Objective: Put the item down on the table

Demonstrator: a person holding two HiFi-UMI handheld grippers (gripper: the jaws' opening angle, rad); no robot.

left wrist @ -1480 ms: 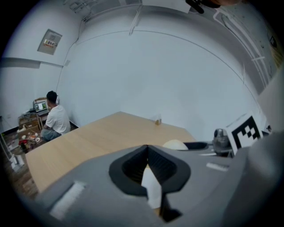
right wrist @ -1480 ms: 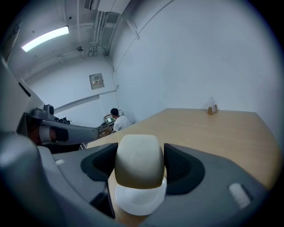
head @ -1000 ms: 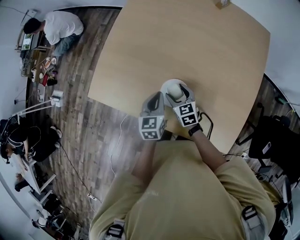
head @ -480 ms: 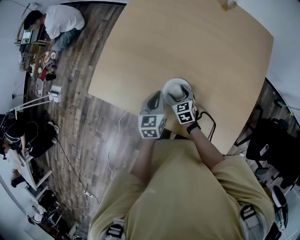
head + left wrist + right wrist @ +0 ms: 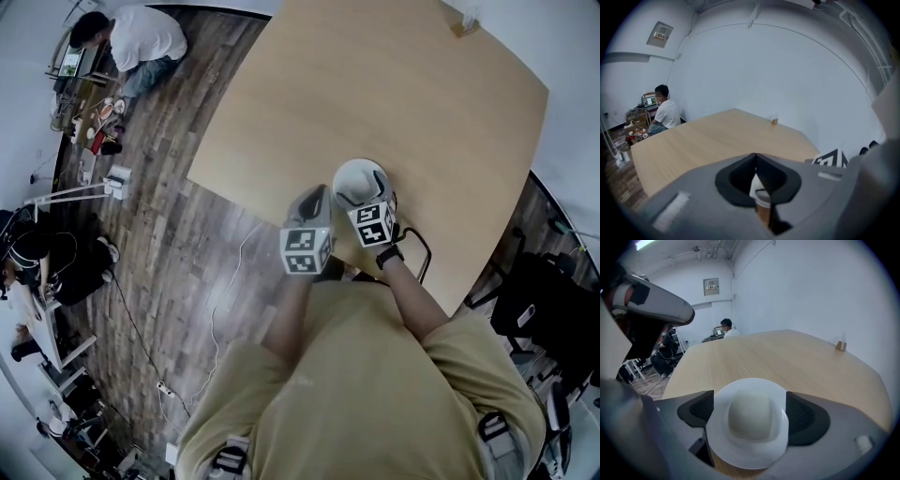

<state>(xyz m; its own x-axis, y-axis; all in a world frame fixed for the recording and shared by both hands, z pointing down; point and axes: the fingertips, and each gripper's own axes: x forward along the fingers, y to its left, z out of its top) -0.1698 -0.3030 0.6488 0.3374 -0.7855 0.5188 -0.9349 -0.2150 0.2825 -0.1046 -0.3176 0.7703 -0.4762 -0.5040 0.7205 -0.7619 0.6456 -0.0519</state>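
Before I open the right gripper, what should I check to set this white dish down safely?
1. Grip: the right gripper has a jaw against each side of the dish. Ok.
2. Dish over the table, not the floor: ok, though it sits close to the near edge.
3. Dish bottom touching the wood: cannot tell.
4. Landing spot bare: ok; the only other thing is a small object at the far edge.
5. Left gripper out of the way: ok, jaws together, beside the dish and apart from it.
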